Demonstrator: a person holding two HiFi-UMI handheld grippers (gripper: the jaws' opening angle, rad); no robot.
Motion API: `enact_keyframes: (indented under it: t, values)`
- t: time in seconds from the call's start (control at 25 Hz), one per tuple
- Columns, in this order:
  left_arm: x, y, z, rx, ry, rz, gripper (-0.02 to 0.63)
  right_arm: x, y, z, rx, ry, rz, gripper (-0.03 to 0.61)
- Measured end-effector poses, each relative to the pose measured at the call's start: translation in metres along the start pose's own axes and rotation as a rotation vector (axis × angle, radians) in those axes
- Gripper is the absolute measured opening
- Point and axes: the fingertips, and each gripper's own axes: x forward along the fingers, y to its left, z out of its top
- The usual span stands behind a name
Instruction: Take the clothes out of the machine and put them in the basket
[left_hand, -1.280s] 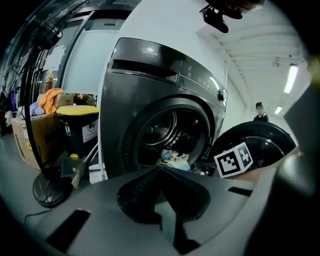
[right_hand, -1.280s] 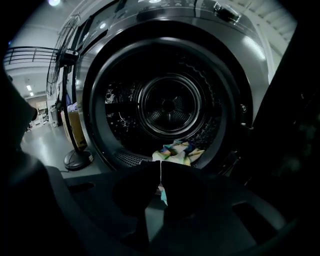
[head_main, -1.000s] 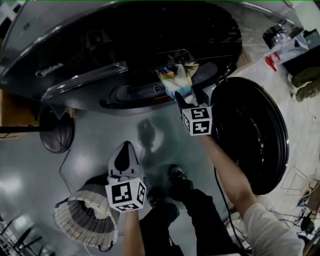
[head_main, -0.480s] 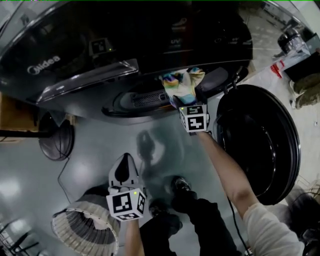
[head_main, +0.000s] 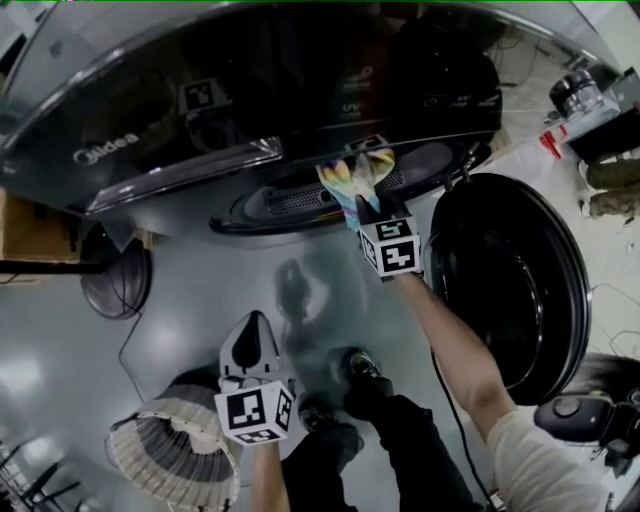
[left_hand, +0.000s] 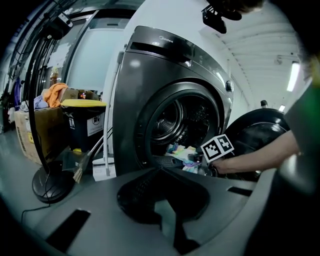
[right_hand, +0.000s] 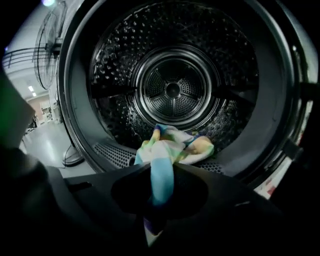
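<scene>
The right gripper (head_main: 366, 205) has just been closing its jaws, and they now clamp a fold of the multicoloured cloth (right_hand: 170, 145). Half a second ago the cloth spread wider along the washing machine (head_main: 150, 90) opening; now it looks narrower, at upper centre of the head view. In the right gripper view its long axis runs upward from the jaws at lower centre, a pale blue strip leading to the bunched end on the drum's lower lip. The left gripper (head_main: 250, 335) stays at lower left, jaws together and empty, just beside the basket (head_main: 165, 445).
</scene>
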Motion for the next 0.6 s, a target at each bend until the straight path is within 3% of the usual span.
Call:
enact_keyframes:
  t: [0.32,0.6]
  values:
    - [-0.045,-0.018,0.048,0.010,0.018,-0.015,0.017,-0.081,0.018,0.057,0.044,-0.081,0.021,0.063]
    - [-0.096,-0.038,0.116,0.012,-0.007,-0.020,0.017,-0.181,0.028,0.128,0.072,-0.175,0.031,0.063]
